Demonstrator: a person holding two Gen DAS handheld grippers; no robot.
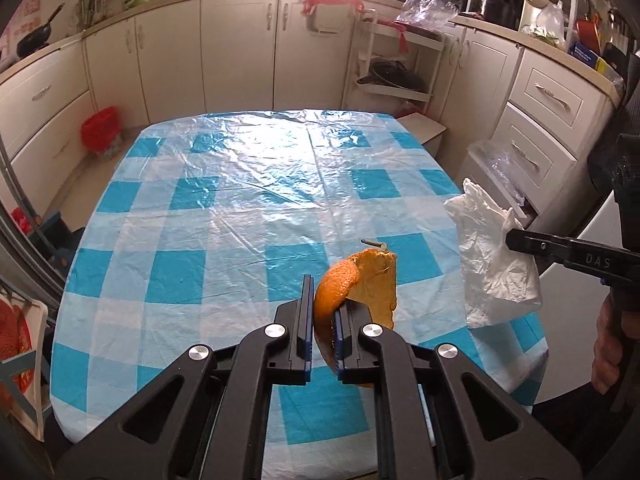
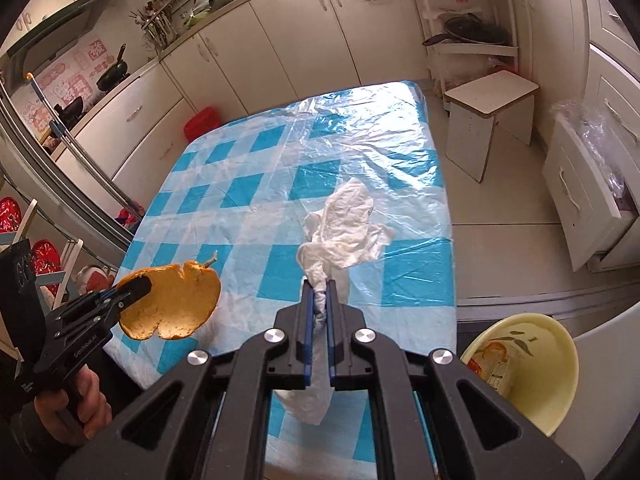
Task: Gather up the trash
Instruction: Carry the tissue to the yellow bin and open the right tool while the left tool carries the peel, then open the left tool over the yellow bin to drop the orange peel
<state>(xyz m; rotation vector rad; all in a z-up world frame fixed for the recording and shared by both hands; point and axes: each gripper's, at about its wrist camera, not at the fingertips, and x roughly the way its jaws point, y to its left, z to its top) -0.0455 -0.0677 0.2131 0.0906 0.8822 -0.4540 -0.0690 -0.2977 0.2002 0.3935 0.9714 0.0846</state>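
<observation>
Here the counter wears a blue-and-white checked cloth under a crinkled clear plastic sheet, glaring where window light hits it. Cream kitchen cabinets ring the room, with a red bin on the floor and a small white stool beside the counter. The left gripper is clamped on an orange peel, lifted over the near edge. The right gripper pinches a crumpled white tissue, held above the cloth. A pale yellow trash bucket sits low on the right.
</observation>
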